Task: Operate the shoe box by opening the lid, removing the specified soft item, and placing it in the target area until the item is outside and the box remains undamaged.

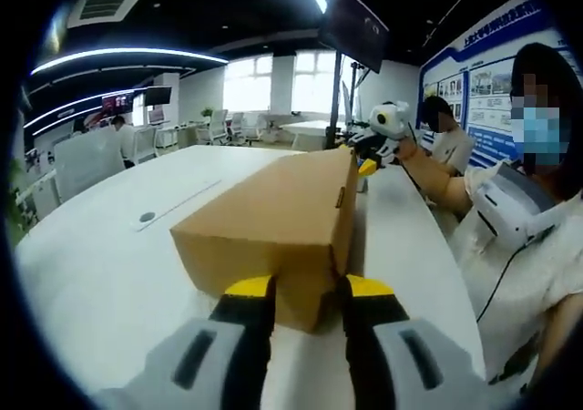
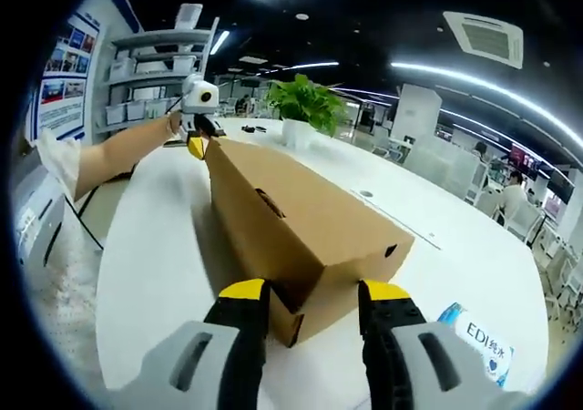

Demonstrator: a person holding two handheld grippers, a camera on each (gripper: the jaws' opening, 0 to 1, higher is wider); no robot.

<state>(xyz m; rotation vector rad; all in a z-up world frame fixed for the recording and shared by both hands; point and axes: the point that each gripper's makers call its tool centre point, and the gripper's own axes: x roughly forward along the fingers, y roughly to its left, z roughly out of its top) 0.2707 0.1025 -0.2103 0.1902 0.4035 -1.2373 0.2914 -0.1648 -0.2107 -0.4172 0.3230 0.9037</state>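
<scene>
A long white table [image 1: 109,273] carried the closed brown cardboard shoe box [image 1: 273,223], which lay lengthwise along the edge nearest the seated person. In the right gripper view a potted green plant [image 2: 305,109] stood on the far part of the tabletop beyond the box, and a blue-and-white printed packet [image 2: 478,337] lay flat near the box's near end. A small round grommet [image 1: 148,217] and a narrow strip beside it sat flush in the surface.

Plain brown shoe box [image 1: 273,219], white table [image 1: 100,264]

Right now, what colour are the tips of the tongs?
Yellow tips on black tongs, clearest in the right gripper view beside the shoe box.
</scene>
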